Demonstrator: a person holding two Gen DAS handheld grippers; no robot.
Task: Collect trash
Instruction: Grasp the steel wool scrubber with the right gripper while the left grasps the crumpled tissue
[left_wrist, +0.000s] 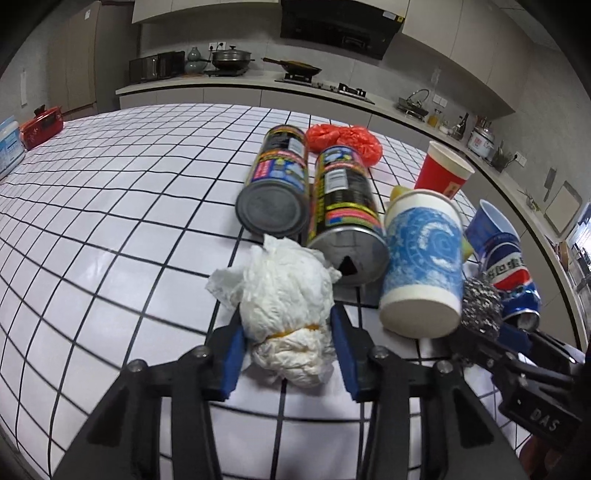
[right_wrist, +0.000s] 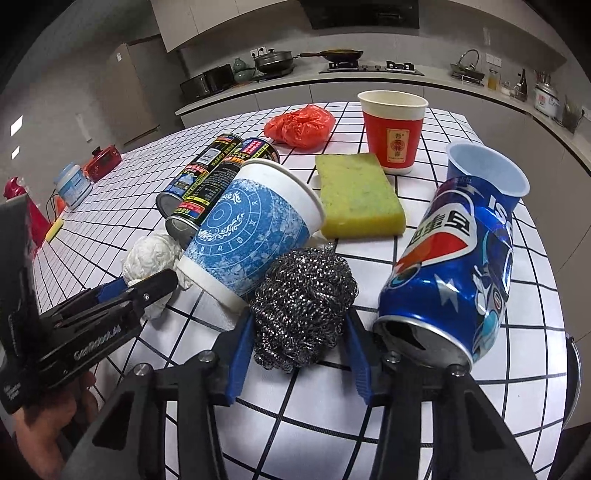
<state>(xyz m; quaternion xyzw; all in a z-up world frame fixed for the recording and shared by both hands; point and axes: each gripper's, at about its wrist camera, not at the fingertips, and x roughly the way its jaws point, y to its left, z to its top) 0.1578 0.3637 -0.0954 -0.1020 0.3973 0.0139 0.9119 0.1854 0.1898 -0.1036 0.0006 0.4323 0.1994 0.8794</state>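
My left gripper (left_wrist: 286, 321) is shut on a crumpled white paper wad (left_wrist: 284, 291) that lies on the checked table (left_wrist: 110, 221). My right gripper (right_wrist: 299, 325) is shut on a steel wool scourer (right_wrist: 303, 295), its blue pads (right_wrist: 242, 339) pressing both sides. Between the two lies a blue-patterned paper cup (right_wrist: 255, 229) on its side. Two black cans (left_wrist: 343, 214) lie behind the wad. A crushed blue soda can (right_wrist: 458, 273) rests right of the scourer, with a blue plastic cup (right_wrist: 484, 170) behind it. Further back are a yellow-green sponge (right_wrist: 356, 195), an upright red cup (right_wrist: 393, 129) and an orange plastic bag (right_wrist: 299, 125).
A red box (left_wrist: 40, 125) and a white-blue tub (left_wrist: 9, 147) stand at the table's far left. A person's hand (right_wrist: 44, 424) holds the left gripper (right_wrist: 147, 284). The table's right edge runs close behind the soda can. A kitchen counter (left_wrist: 258, 83) with pans lies beyond.
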